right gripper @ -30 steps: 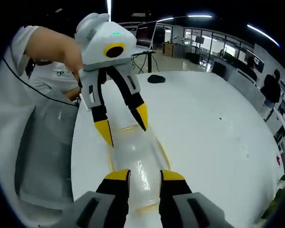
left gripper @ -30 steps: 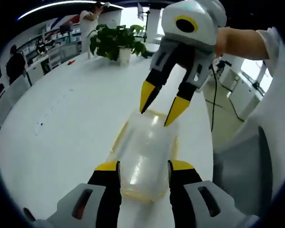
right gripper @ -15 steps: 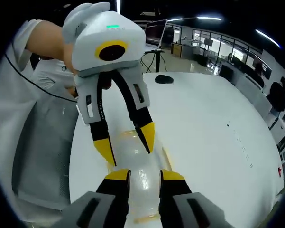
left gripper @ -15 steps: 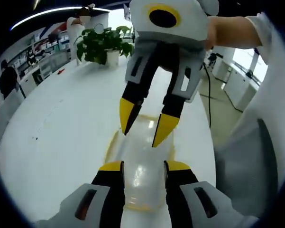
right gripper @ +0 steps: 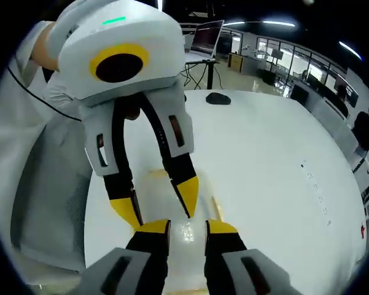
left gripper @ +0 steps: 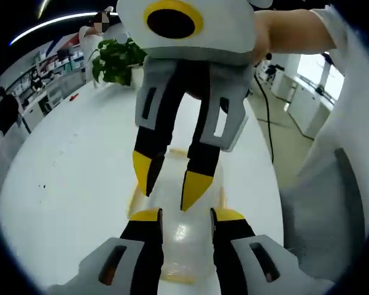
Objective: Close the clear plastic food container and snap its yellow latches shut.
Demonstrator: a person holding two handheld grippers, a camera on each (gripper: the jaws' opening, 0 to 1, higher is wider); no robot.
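Note:
The clear plastic container (left gripper: 183, 243) lies lengthwise on the white table (left gripper: 67, 153), with its lid on and yellow latch edges (left gripper: 135, 195) along its sides. My left gripper (left gripper: 185, 216) is open, its jaws standing over the near end of the lid. The right gripper (left gripper: 170, 183) comes in from above, open, tips down on the lid just beyond. In the right gripper view the container (right gripper: 184, 261) lies under my right gripper (right gripper: 187, 228), with a yellow latch strip (right gripper: 215, 206) to the right. The left gripper (right gripper: 156, 203) faces it, tips nearly meeting mine.
A potted plant (left gripper: 115, 58) stands at the table's far end, with people by the shelves behind. A grey chair (left gripper: 331, 209) and the person's white sleeve are on the right. A black mouse-like object (right gripper: 218, 97) lies on the table, near a laptop (right gripper: 207, 34).
The two grippers have drawn much closer together over the container, each looming larger in the other's view. Their tips now nearly meet above the lid.

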